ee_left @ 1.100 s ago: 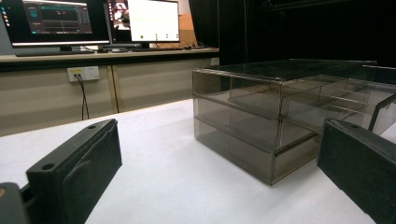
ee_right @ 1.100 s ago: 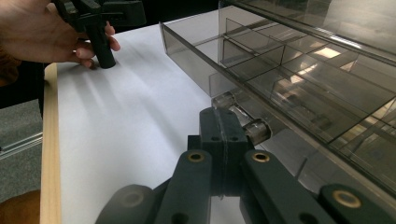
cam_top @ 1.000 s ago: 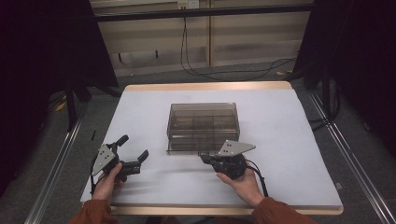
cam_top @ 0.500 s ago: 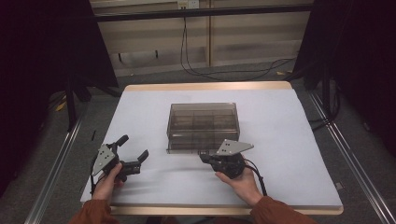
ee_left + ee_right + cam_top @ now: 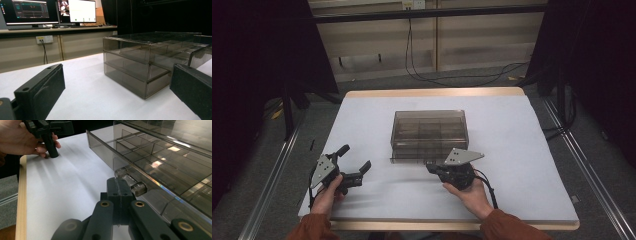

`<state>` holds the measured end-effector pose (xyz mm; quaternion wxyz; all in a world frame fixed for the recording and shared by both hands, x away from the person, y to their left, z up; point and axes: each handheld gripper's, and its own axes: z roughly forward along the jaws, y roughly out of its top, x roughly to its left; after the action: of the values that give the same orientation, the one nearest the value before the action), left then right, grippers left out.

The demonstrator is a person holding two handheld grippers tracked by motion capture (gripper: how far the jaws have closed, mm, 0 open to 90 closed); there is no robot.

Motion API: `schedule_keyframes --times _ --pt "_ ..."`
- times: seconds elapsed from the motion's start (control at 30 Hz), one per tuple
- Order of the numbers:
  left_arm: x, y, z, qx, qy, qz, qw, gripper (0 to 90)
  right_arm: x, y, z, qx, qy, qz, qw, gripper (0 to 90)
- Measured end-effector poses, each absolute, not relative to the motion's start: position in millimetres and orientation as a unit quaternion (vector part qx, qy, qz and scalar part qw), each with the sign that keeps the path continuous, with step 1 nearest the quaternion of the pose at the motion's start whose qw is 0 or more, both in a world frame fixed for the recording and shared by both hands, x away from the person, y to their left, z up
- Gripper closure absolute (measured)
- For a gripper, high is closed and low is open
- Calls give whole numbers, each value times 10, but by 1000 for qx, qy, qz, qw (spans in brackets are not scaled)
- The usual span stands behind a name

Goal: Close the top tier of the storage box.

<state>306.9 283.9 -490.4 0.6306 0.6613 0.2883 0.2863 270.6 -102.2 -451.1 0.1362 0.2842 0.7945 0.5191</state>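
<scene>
White sheeting is covering the table, and monitors are glowing on a bench behind it. A smoky clear drawer box is being carried at the table's middle, its lowest drawer standing slightly pulled out toward the near edge. The right tongs are being held pressed together just beside the drawer's clear knob. The left tongs, spread wide and empty, are being held near the table's near left corner.
</scene>
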Motion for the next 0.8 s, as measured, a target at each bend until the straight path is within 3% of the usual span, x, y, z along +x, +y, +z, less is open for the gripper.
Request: schedule_keyframes --times 0.8 --pt "3070 2843 -4903 663 287 288 628 0 2760 -1034 -4489 287 792 520 143 900"
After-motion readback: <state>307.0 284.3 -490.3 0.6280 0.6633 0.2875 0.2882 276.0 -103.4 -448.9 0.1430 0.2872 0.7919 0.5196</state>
